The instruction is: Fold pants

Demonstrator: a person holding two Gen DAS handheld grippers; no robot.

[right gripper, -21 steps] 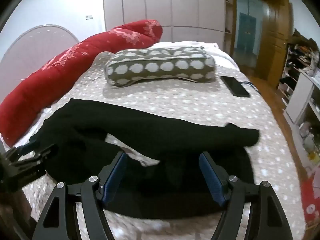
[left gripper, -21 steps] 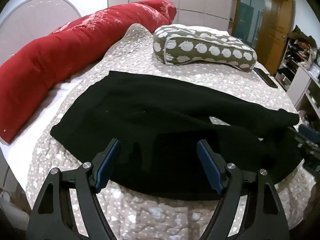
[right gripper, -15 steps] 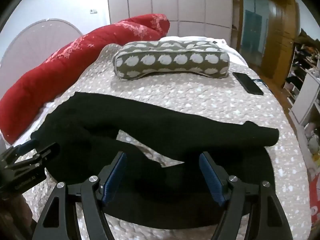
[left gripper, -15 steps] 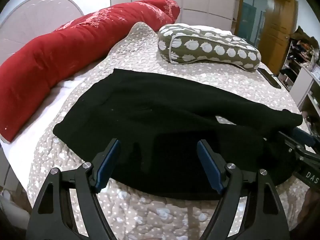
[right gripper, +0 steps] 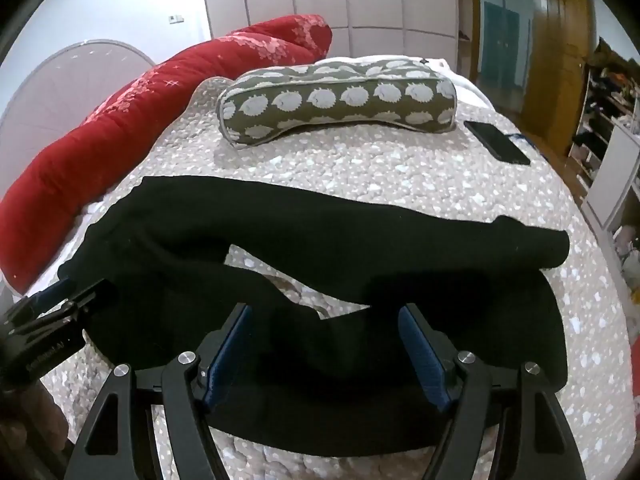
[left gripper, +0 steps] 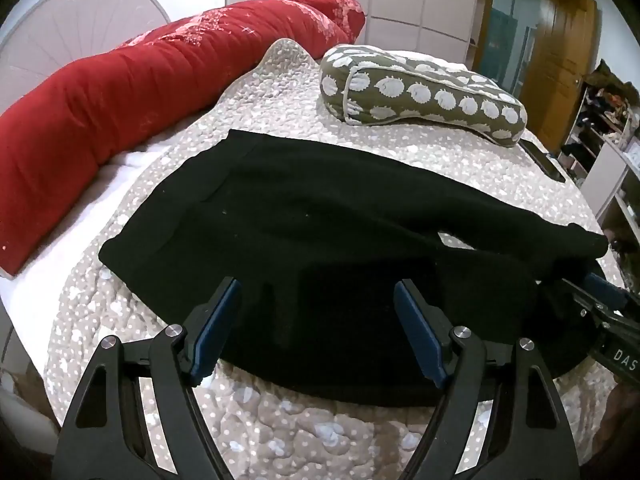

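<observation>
Two black handheld grippers, left gripper and right gripper, hover with fingers spread, holding nothing, over black knit pants on a beige quilted bedspread; spotted olive bolster and red duvet behind.

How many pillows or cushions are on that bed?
2. A long red bolster runs along the bed's left edge, and a grey-green patterned pillow lies across the far end, beyond the black pants. More may lie outside the pictures.
</observation>
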